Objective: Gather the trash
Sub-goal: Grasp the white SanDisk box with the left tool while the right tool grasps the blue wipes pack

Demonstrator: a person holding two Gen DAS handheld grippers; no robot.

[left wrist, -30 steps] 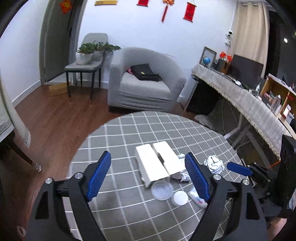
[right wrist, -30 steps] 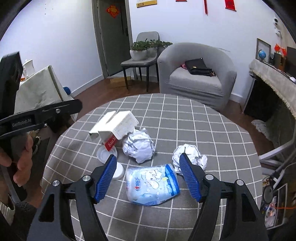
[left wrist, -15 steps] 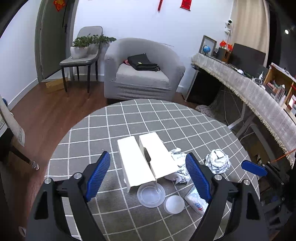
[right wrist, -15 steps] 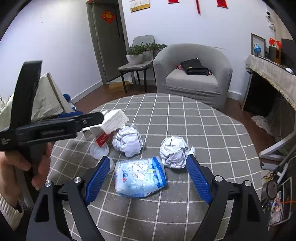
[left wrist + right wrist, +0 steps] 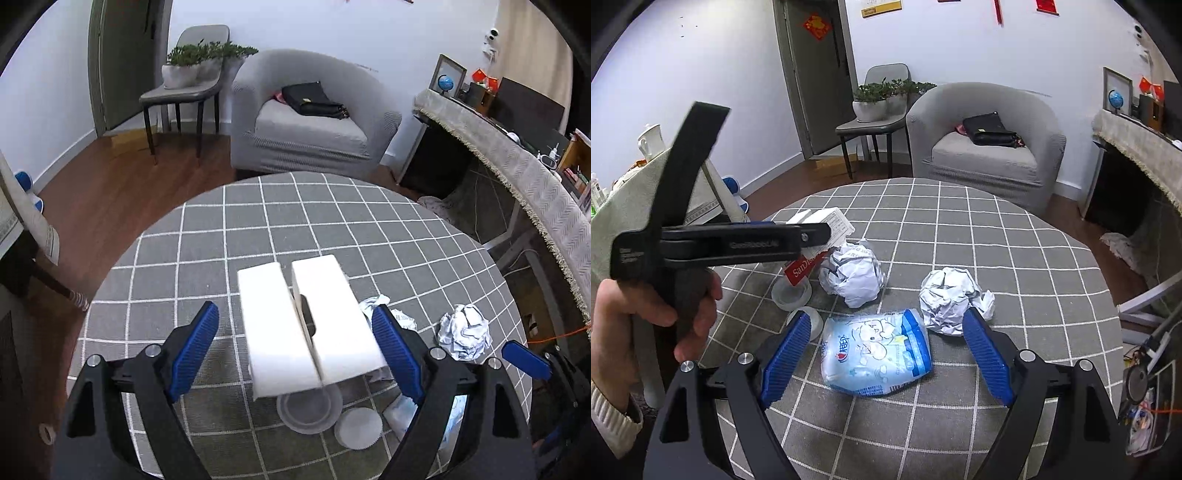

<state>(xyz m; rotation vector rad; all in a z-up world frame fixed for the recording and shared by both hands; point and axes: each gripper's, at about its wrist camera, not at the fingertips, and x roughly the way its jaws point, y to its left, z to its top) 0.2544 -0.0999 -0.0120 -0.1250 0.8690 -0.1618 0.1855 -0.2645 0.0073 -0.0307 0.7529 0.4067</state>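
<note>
Littering grey checked tablecloth point(image 5: 1015, 258) — trash

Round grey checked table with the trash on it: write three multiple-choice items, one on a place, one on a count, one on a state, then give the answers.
1. Where does the blue-and-white plastic packet lie?
A. between the open blue pads of the right gripper
B. on the armchair
C. under the white box

2. How many crumpled white paper balls lie on the grey checked tablecloth?
A. none
B. two
C. five

3. How is the left gripper?
A. shut on a paper ball
B. shut on the packet
C. open, its pads either side of the white cardboard box

Answers: 1 A, the packet sits framed by both pads in the right wrist view. 2 B, one ball and another. 3 C, gaps show between pads and box.
</note>
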